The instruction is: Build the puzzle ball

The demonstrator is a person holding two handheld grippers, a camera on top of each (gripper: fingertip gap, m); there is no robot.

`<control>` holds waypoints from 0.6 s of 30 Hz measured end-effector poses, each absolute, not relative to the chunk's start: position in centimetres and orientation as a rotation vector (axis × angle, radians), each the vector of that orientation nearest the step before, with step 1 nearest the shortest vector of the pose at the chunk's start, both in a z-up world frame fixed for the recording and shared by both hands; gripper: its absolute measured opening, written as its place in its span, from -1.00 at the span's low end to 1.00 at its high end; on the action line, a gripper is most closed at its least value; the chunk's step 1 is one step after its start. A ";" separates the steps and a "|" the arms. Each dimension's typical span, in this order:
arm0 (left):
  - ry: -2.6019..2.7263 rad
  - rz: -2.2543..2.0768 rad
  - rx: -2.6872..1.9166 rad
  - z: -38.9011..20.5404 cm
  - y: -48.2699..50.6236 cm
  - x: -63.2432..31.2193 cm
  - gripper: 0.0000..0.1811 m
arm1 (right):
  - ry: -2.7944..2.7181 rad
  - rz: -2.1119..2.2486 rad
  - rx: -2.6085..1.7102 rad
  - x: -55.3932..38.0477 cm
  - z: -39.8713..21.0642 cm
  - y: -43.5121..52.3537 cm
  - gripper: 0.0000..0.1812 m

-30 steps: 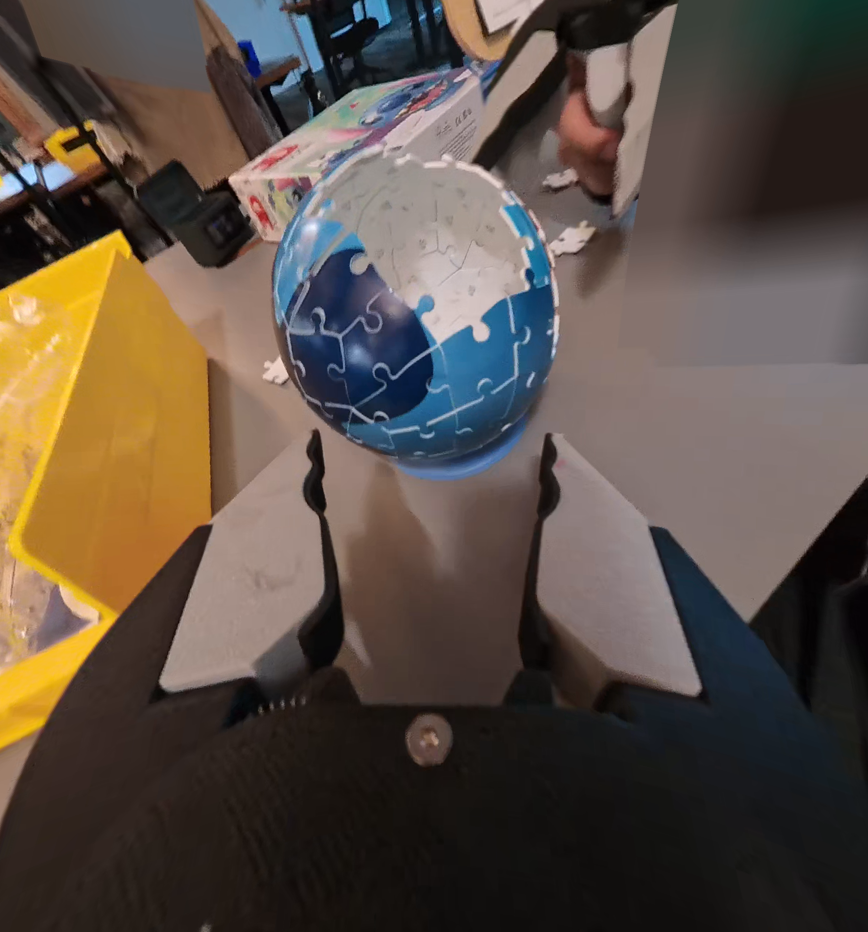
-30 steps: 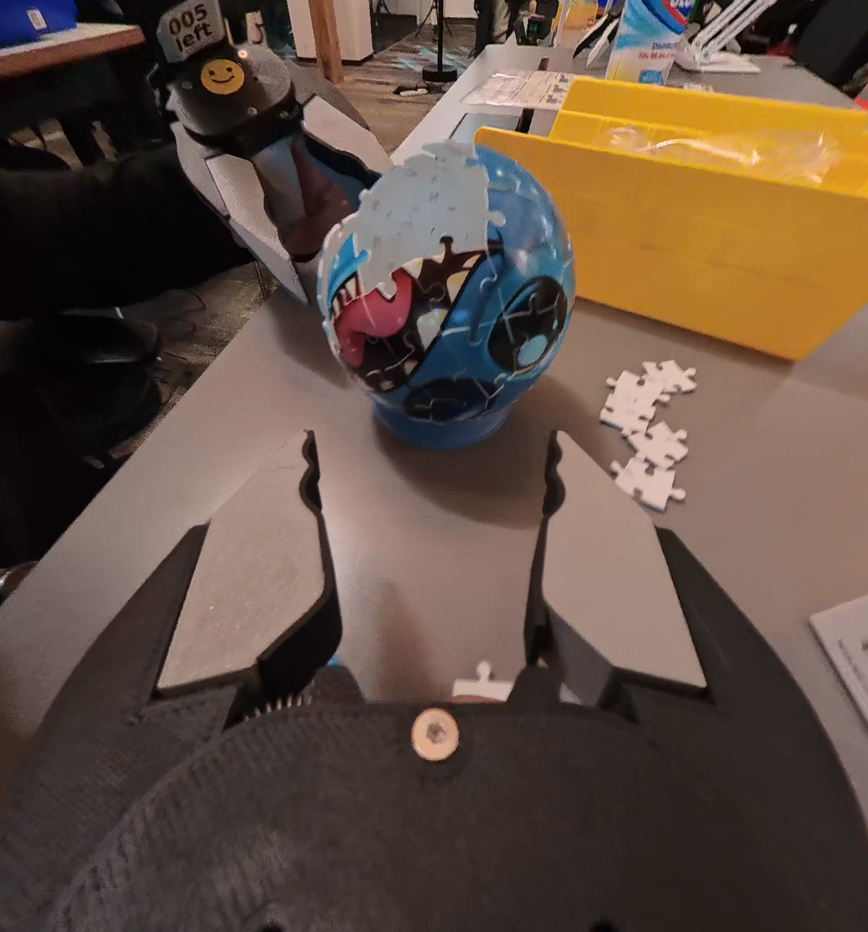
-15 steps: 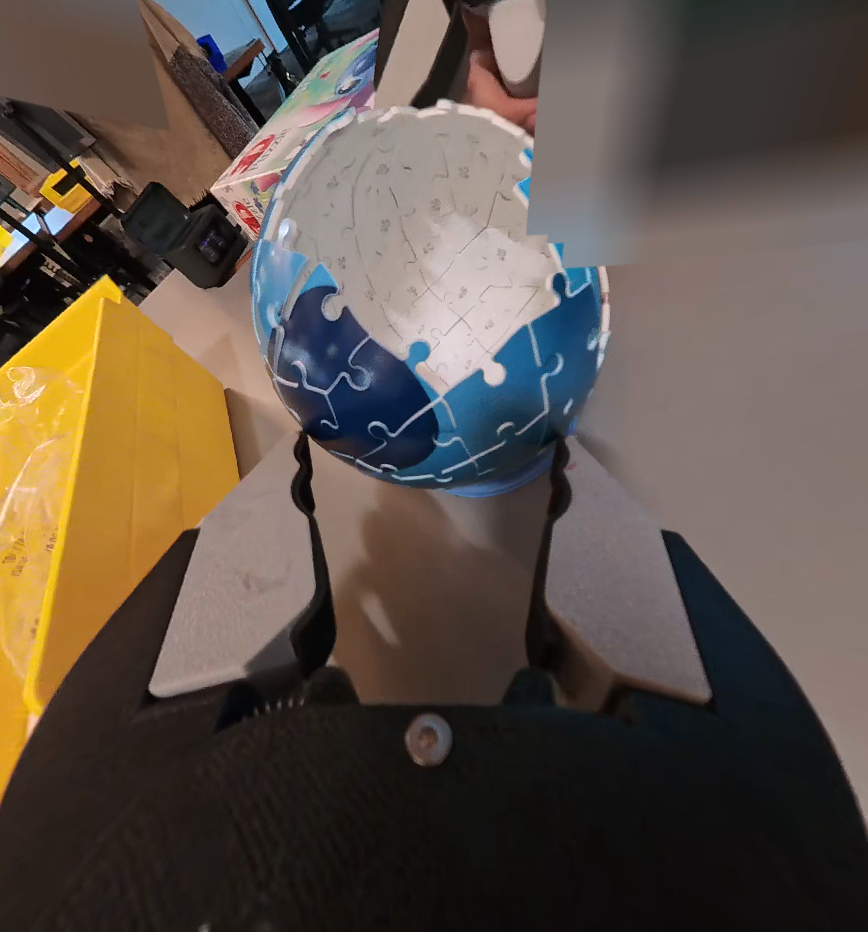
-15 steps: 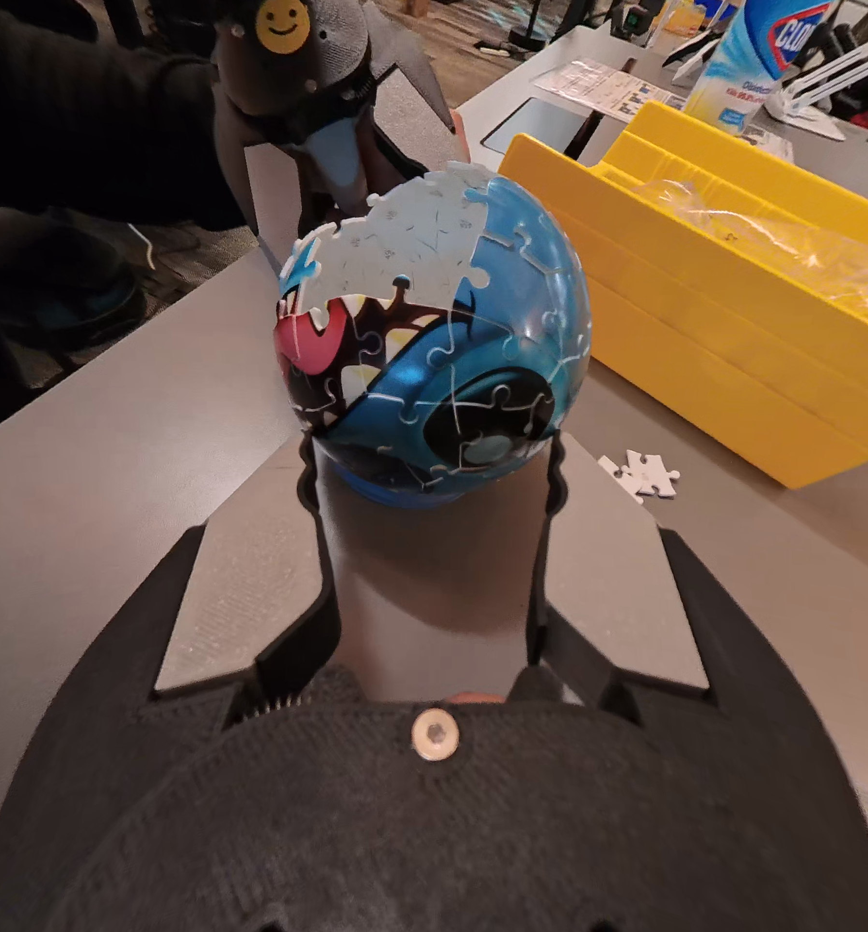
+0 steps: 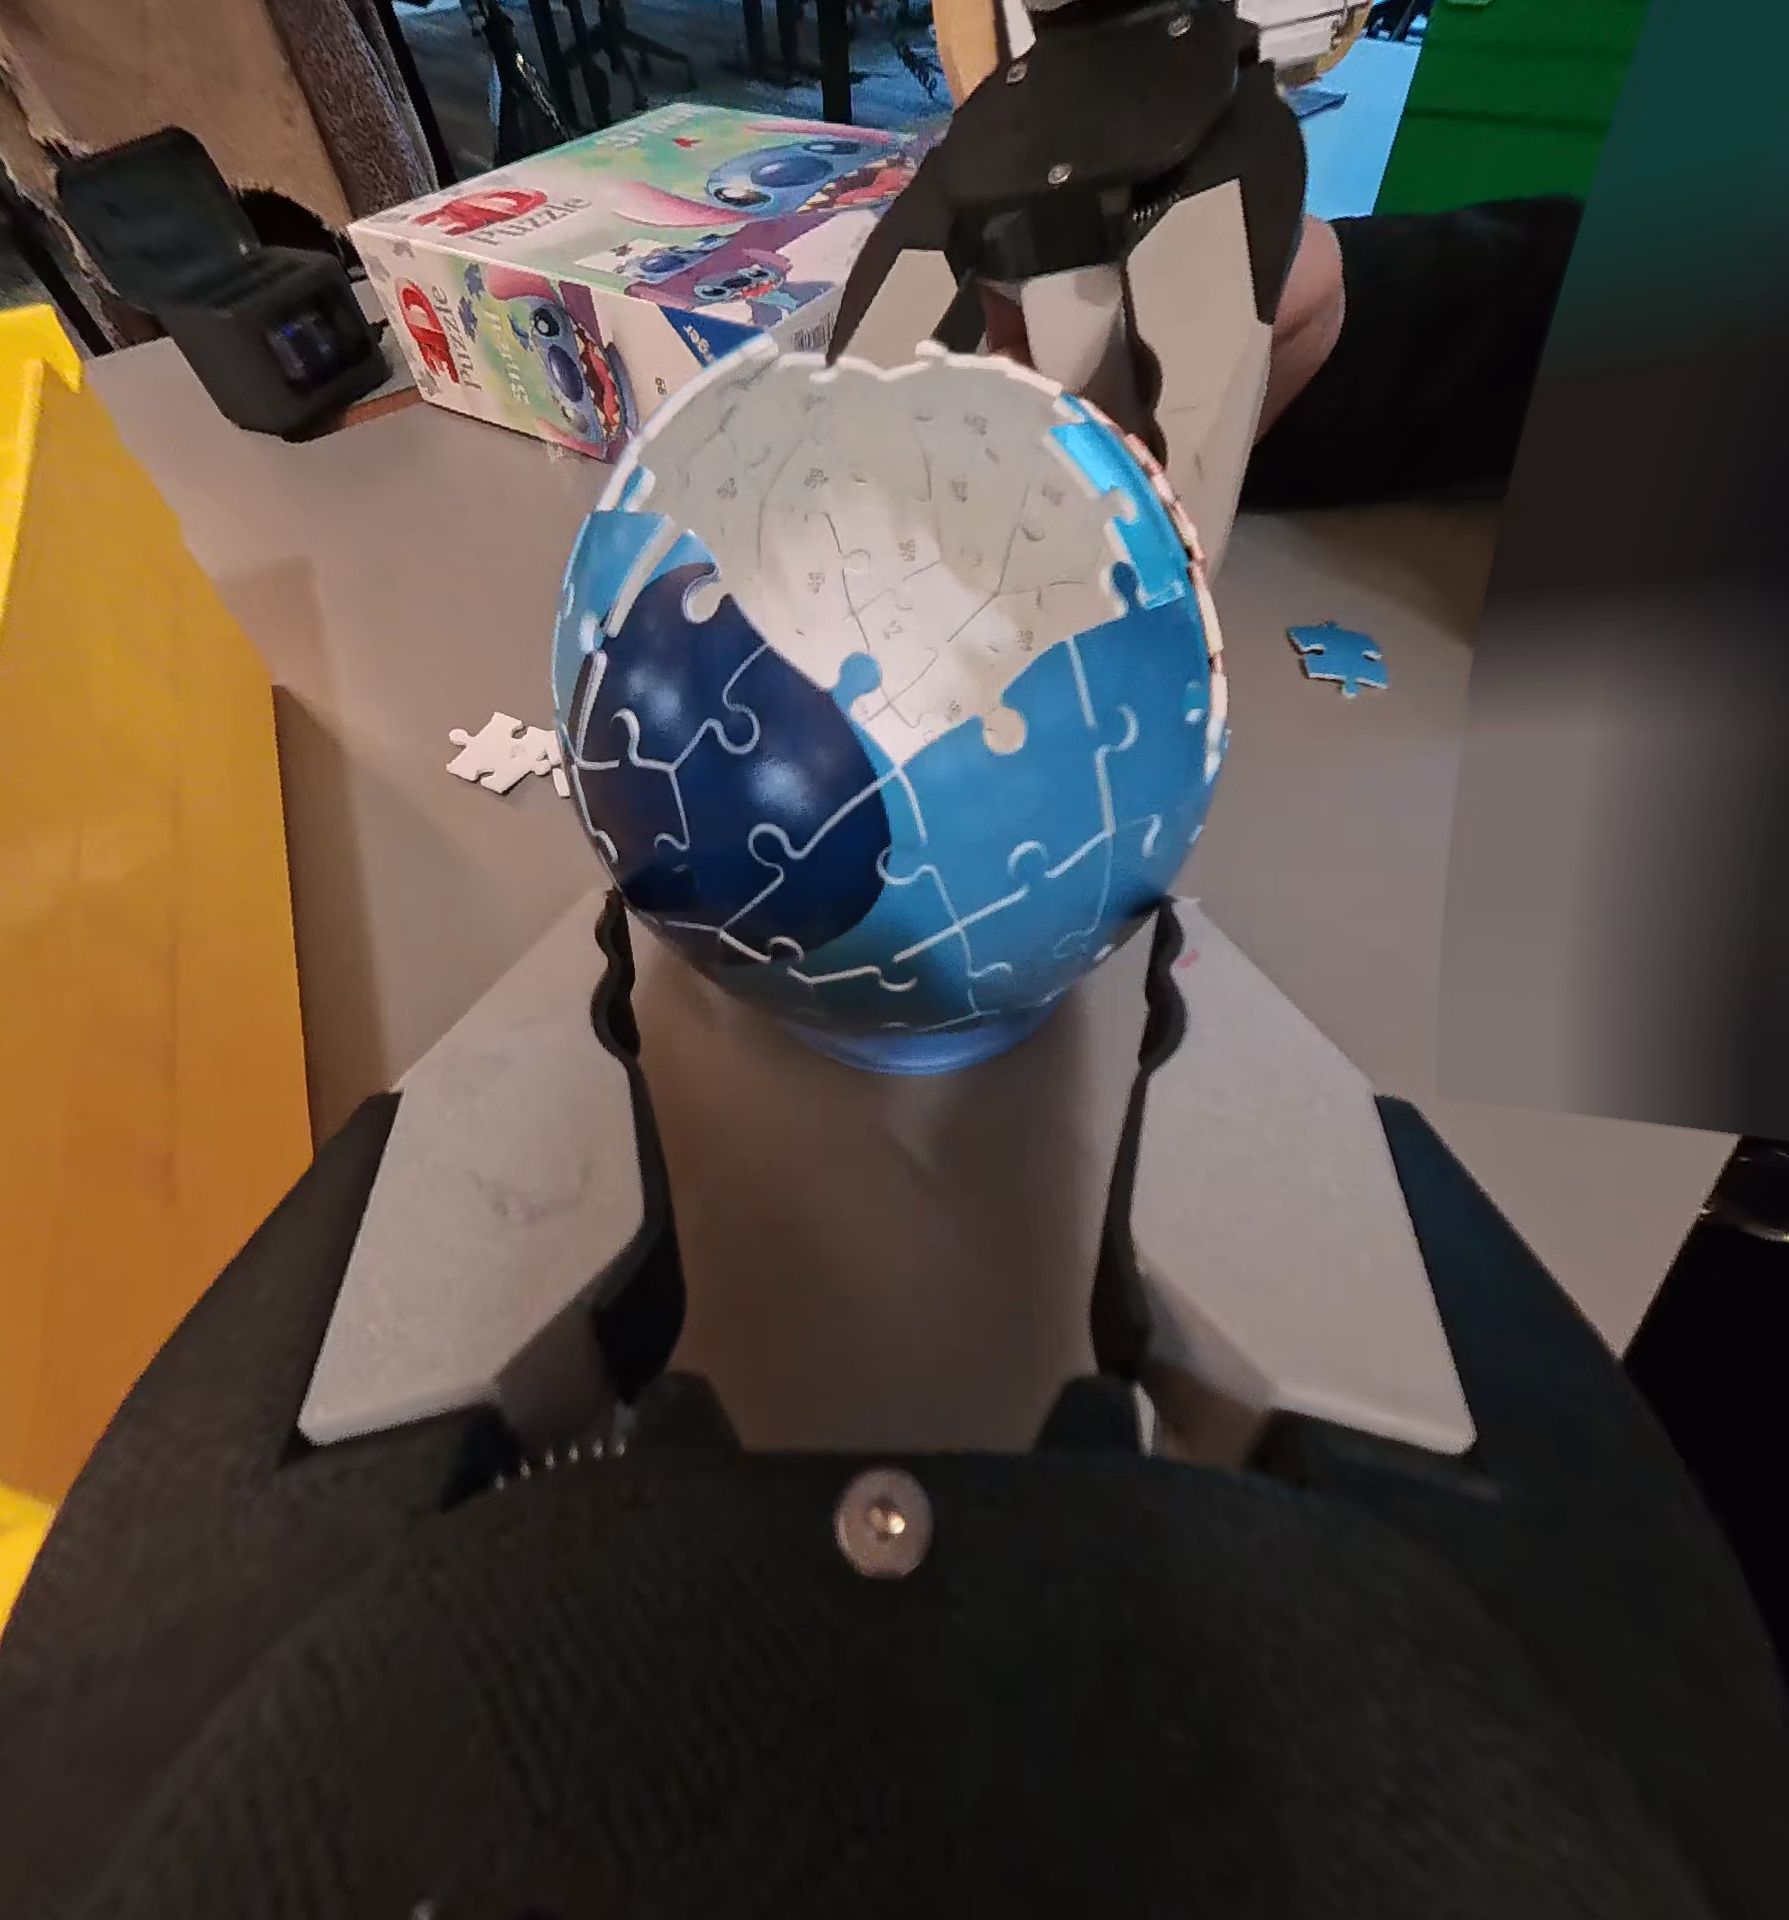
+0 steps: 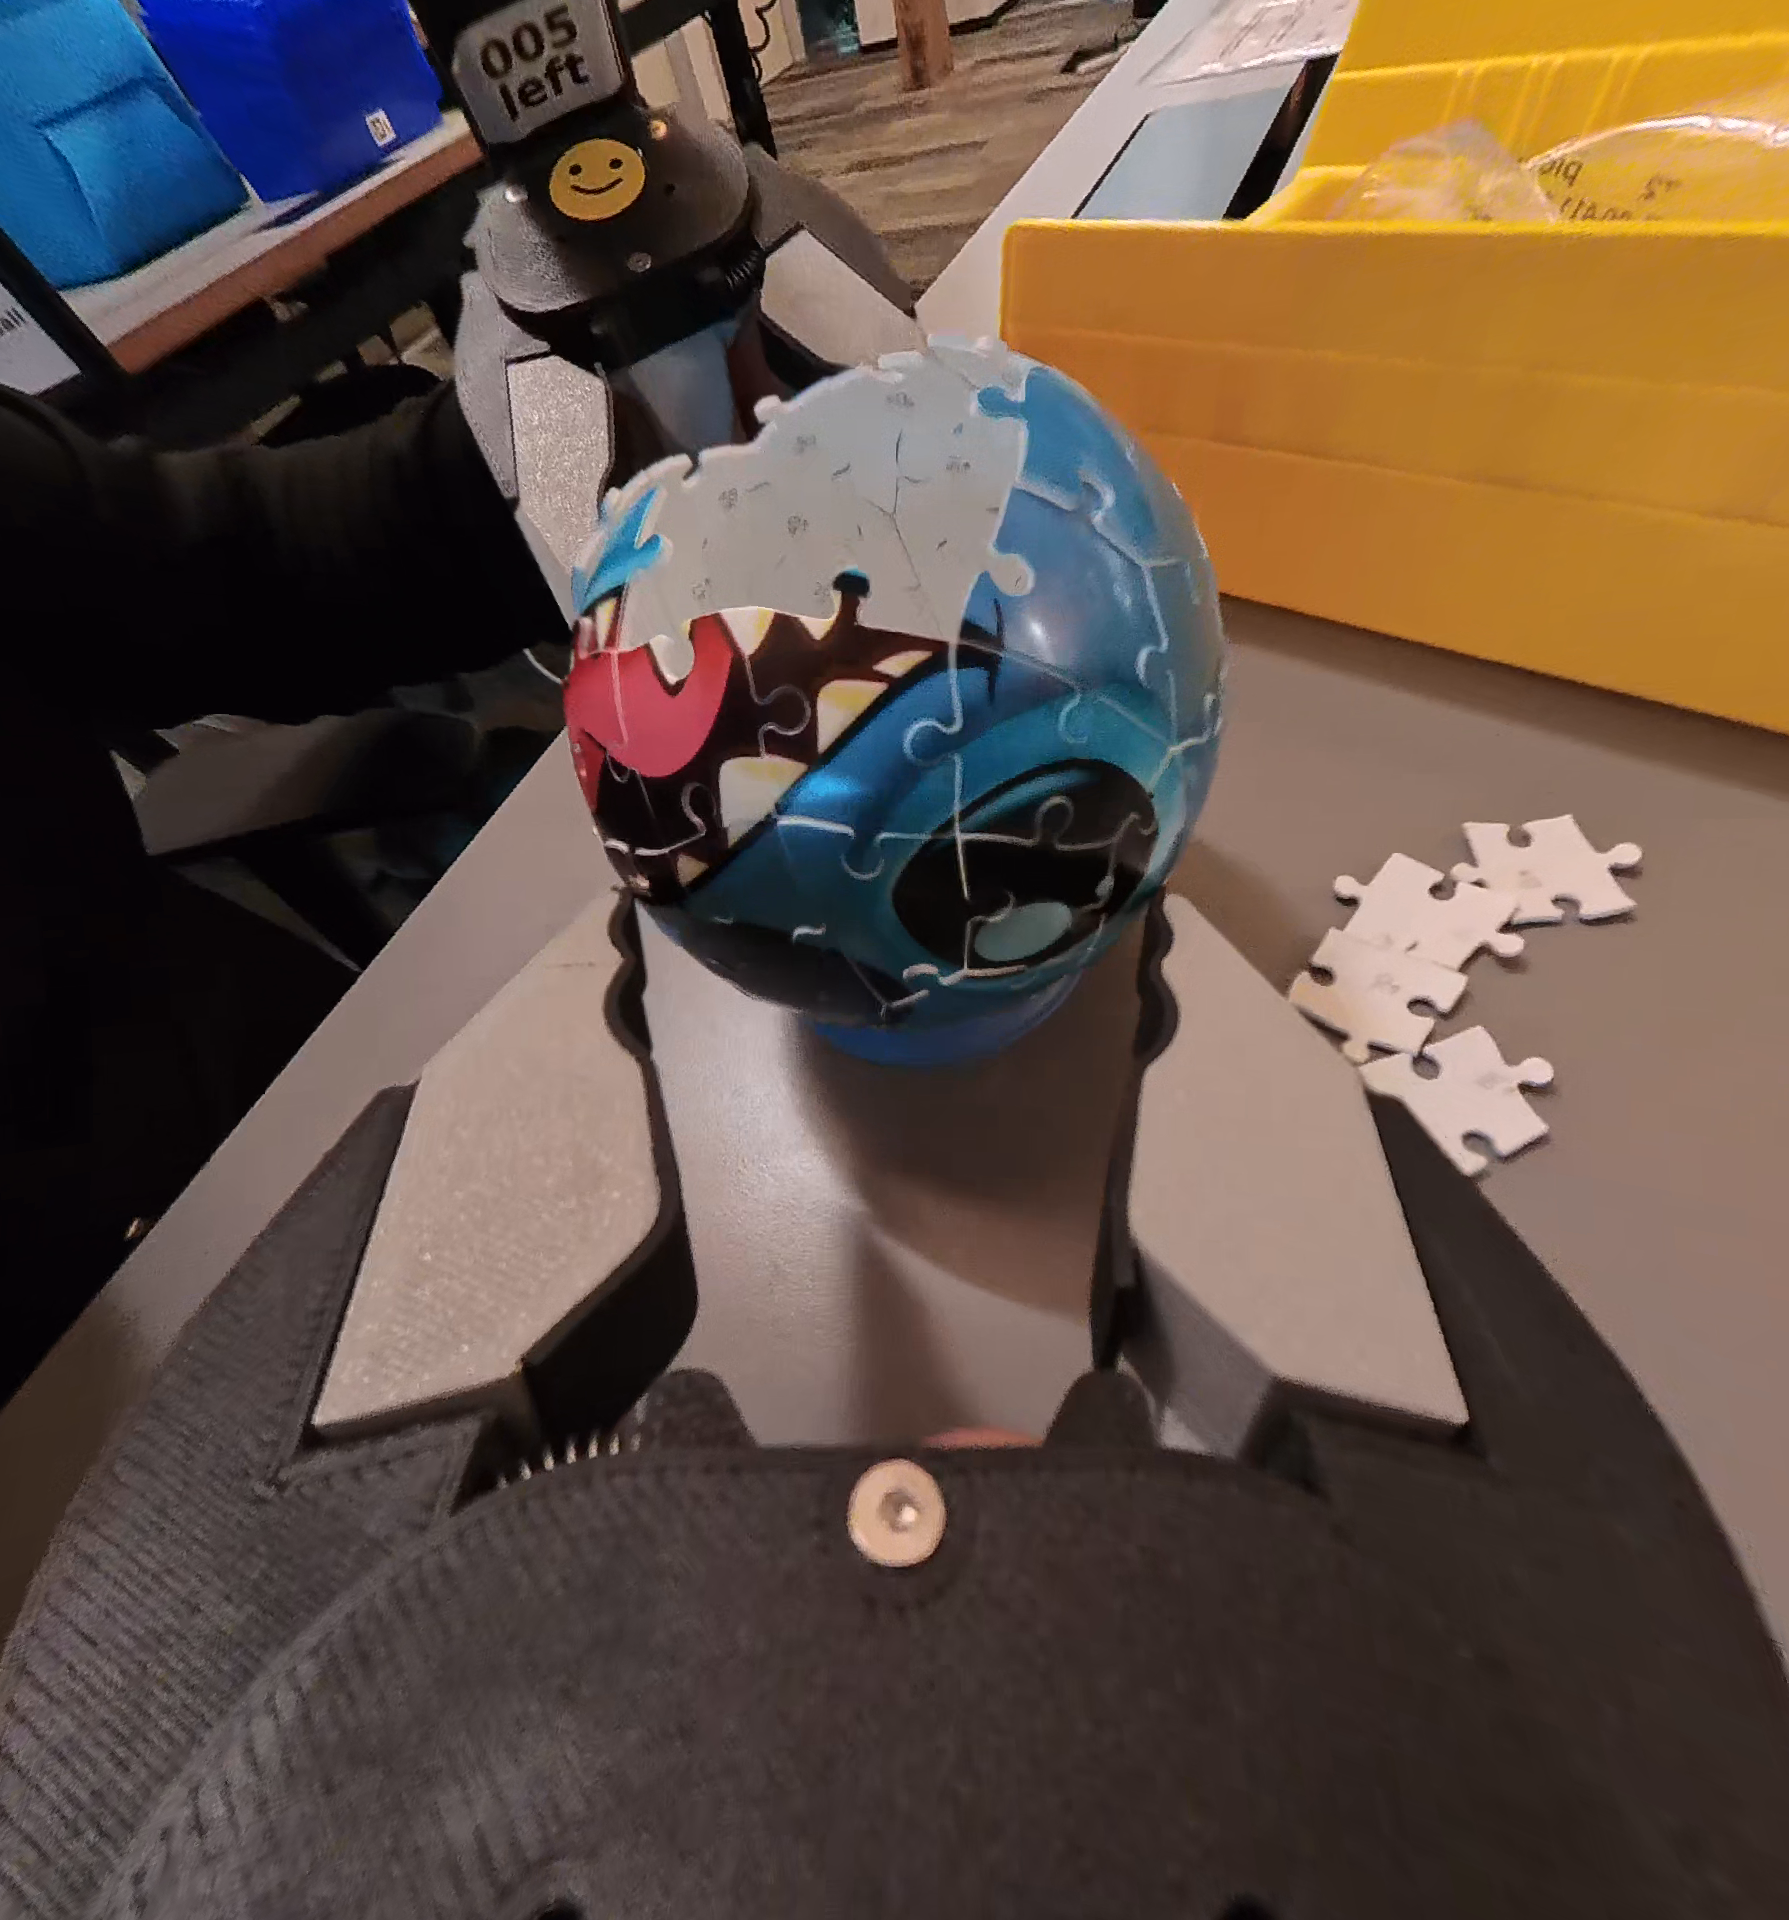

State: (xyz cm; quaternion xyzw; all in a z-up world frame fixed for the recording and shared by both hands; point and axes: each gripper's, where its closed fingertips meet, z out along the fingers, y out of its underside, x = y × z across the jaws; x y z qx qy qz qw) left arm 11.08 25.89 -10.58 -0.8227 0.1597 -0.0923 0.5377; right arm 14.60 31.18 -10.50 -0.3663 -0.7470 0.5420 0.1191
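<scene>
A: Biggest thing first: what carries it all?

B: A flat, matte grey desk point(image 6: 1492, 790). On it sits a yellow bin point(image 6: 1492, 416) of smooth hard plastic, straight-walled, with crinkled clear plastic film inside.

A: Anything else that large?

B: Across the desk in the left wrist view lies a glossy cardboard puzzle box point(image 5: 599, 281), rectangular and printed with a cartoon creature. Beside it is a small black boxy case point(image 5: 235, 301).

A: And the ball?

B: The puzzle ball point(image 6: 900, 717) stands in the middle of the desk on a low round blue stand point(image 6: 931, 1039). It is a hollow shell of shiny curved interlocking pieces, blue with a dark patch, a pink tongue and a black eye. The top is unfinished, so the plain white inner faces of the far pieces show through the jagged gap.

A: How do the tongs stand?

B: The left tongs point(image 5: 888, 914) are spread, their grey wedge fingers with wavy black rubber edges on either side of the ball's lower half. I cannot tell whether they touch it. The right tongs point(image 6: 890, 914) are spread the same way from the opposite side, tips beside the ball's lower curve.

A: Smallest things?

B: Four flat white loose pieces point(image 6: 1441, 966) lie clustered just beside the right tongs. One blue piece point(image 5: 1337, 655) and one white piece point(image 5: 500, 750) lie apart near the ball.
</scene>
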 end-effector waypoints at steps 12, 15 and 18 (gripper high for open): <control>0.392 -0.194 -1.987 -10.7 25.9 11.1 0.08 | -2.192 1.565 -1.062 14.7 -10.6 31.2 0.03; 0.391 -0.196 -1.987 -10.7 26.0 11.2 0.08 | -2.190 1.567 -1.063 14.7 -10.6 31.2 0.03; 0.390 -0.197 -1.986 -10.7 26.0 11.1 0.07 | -2.188 1.571 -1.064 14.7 -10.6 31.2 0.03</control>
